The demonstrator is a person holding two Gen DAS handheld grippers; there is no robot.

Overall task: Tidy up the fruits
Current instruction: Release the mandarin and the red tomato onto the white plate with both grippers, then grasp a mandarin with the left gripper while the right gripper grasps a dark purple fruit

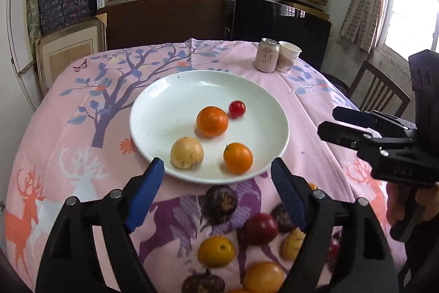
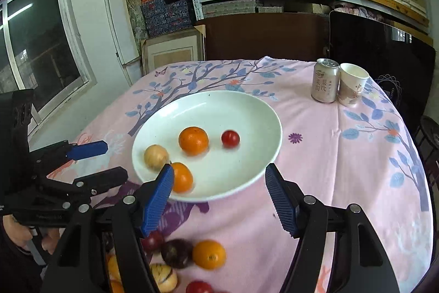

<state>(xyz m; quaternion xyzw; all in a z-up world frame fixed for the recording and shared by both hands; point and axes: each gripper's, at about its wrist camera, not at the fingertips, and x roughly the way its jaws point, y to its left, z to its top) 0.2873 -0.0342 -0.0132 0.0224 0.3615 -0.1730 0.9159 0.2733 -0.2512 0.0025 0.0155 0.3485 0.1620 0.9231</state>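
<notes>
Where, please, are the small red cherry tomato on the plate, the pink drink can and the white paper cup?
small red cherry tomato (image 1: 237, 108): left wrist view, centre of its skin.
pink drink can (image 2: 324, 84): right wrist view, middle of its printed side.
white paper cup (image 2: 352, 85): right wrist view, its outer wall.

left tool (image 1: 216, 170): its right finger hides part of my fruit pile (image 1: 290, 240) | right tool (image 2: 219, 177): orange (image 2: 181, 177) half behind left finger; fruits below blurred
</notes>
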